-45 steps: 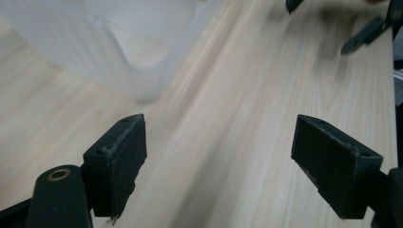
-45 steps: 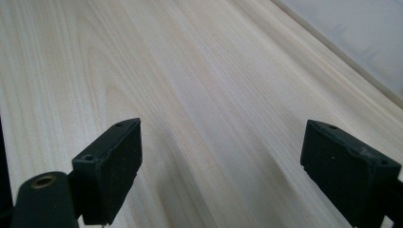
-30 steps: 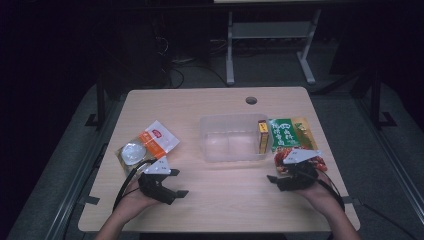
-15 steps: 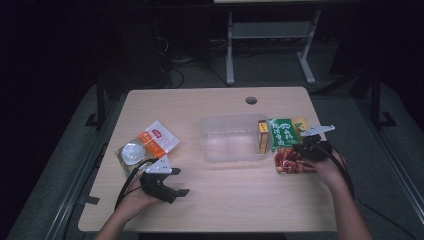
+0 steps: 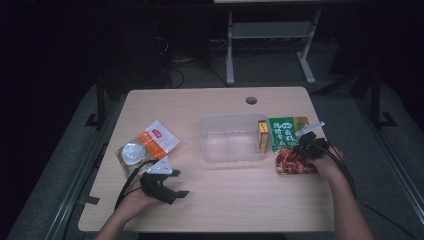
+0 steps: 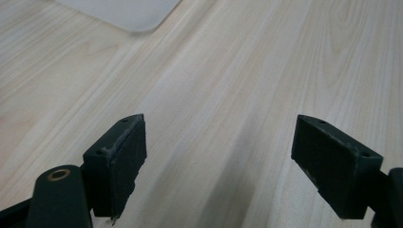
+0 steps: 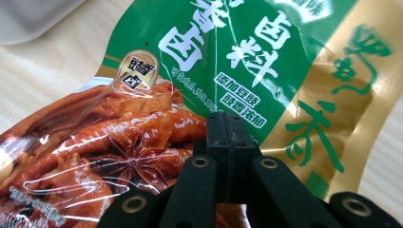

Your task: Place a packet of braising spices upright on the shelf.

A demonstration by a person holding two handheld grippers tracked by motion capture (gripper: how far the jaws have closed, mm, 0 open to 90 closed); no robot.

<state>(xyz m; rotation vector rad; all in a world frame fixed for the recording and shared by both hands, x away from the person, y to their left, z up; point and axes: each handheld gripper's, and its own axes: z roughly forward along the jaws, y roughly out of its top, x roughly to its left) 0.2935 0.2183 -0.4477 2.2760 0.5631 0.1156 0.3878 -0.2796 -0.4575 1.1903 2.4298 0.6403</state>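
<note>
Right gripper: jaws pressed together, pads meeting face to face in the right gripper view. They have just been closing. The closed tips sit over the green-and-gold seasoning packet; whether any film is caught between the pads cannot be told. In the high view this packet lies flat on the table, at 3 o'clock from the clear plastic container and just beside it. Its red printed end points toward 6 o'clock, near the person's right hand.

A small yellow box stands upright against the container's 3 o'clock wall, between container and packet.

Left gripper: jaws spread wide, nothing between them; bare wood shows between the pads in the left gripper view. It rests at 7 o'clock from the container, well apart from it.

At 12 o'clock from the left gripper lie an orange-and-white packet and, touching it, a clear round-bulged bag.
</note>
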